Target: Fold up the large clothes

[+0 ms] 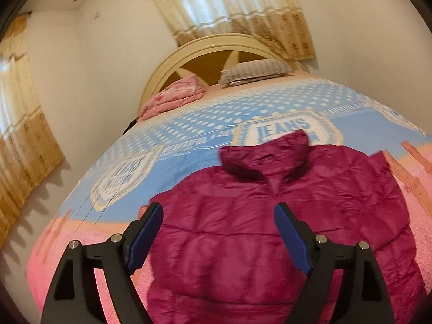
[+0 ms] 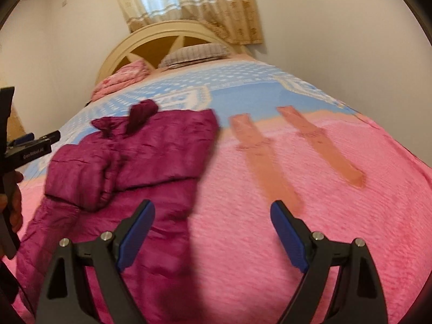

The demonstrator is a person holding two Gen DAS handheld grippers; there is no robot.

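Lying on the bed's pink and blue bedspread (image 1: 189,124), in the left wrist view: one magenta puffer jacket (image 1: 270,216), spread across the near part, collar toward the arched headboard (image 1: 172,62). Left hand-held gripper (image 1: 218,213): released, blue pads spread wide, hovering above the jacket's lower body, nothing between them. Also listed: folded pink blanket (image 1: 172,94) and grey checked pillow (image 1: 256,71) at the headboard; patterned curtain (image 1: 229,8) behind. Right wrist view: the jacket (image 2: 129,162) sits to the left, one sleeve folded across its front. Right hand-held gripper (image 2: 213,208): released, empty, its left pad over the jacket's edge, its right pad over bare pink bedspread (image 2: 324,216). The left hand-held gripper (image 2: 35,141) shows at the left edge, above the jacket's far side.
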